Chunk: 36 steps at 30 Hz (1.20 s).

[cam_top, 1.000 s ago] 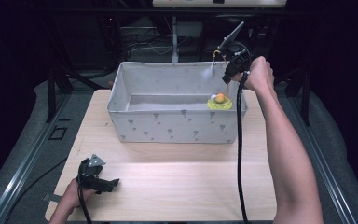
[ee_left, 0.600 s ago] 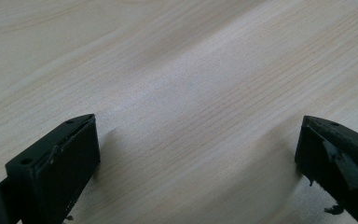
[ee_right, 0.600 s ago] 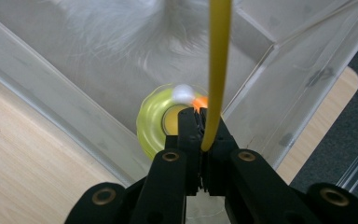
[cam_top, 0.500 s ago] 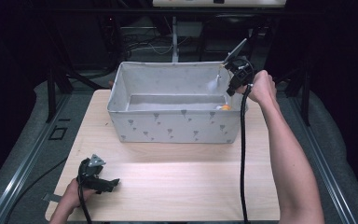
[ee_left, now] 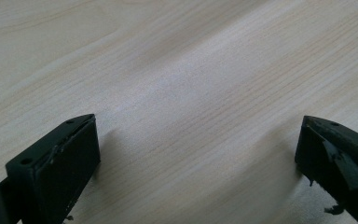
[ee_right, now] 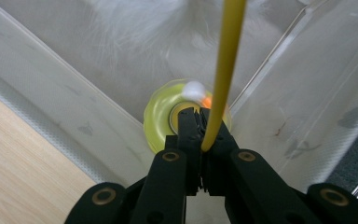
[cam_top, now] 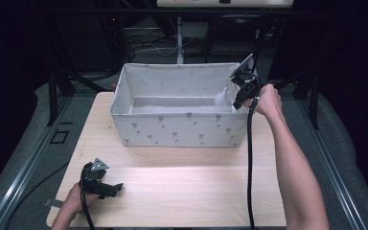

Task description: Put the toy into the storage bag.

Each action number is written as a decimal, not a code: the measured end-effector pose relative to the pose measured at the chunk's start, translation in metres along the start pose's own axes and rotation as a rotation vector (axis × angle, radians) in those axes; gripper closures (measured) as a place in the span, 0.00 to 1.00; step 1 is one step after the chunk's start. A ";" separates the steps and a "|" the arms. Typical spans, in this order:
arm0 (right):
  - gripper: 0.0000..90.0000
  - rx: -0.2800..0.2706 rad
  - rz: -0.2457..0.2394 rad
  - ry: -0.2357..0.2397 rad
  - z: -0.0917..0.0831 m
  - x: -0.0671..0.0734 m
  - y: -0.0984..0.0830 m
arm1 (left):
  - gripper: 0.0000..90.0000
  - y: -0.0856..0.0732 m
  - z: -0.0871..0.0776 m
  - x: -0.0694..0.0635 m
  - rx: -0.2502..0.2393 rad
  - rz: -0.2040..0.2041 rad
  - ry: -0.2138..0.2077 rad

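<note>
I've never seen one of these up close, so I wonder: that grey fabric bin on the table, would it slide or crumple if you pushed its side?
The fabric bin looks soft-walled, so a push would probably dent its side first. It holds little, seemingly just a yellow toy, so it would likely slide easily on the smooth wooden table.

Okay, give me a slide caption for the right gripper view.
Right tool shut on a yellow rod, above a yellow-green disc in the fabric bin.
</note>
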State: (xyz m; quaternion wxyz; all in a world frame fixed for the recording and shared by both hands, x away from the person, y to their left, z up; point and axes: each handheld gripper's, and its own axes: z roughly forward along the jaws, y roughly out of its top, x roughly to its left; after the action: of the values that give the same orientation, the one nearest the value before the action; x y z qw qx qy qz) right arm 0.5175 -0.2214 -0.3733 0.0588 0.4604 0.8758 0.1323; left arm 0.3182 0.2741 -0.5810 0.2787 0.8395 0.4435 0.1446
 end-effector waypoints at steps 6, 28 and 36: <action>0.98 0.040 0.010 0.001 0.010 0.000 -0.001 | 0.00 0.000 -0.001 0.000 0.005 0.003 -0.005; 0.91 0.056 0.052 0.030 0.016 -0.007 -0.009 | 0.00 0.000 0.000 0.000 0.003 0.008 -0.003; 0.62 -0.039 0.053 0.026 -0.025 -0.007 -0.011 | 0.00 0.000 -0.001 0.000 0.004 0.006 -0.003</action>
State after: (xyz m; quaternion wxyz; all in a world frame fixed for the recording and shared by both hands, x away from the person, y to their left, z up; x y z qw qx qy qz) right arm 0.5068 -0.2373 -0.3529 0.0530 0.4804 0.8613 0.1568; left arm 0.3180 0.2743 -0.5805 0.2771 0.8417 0.4407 0.1434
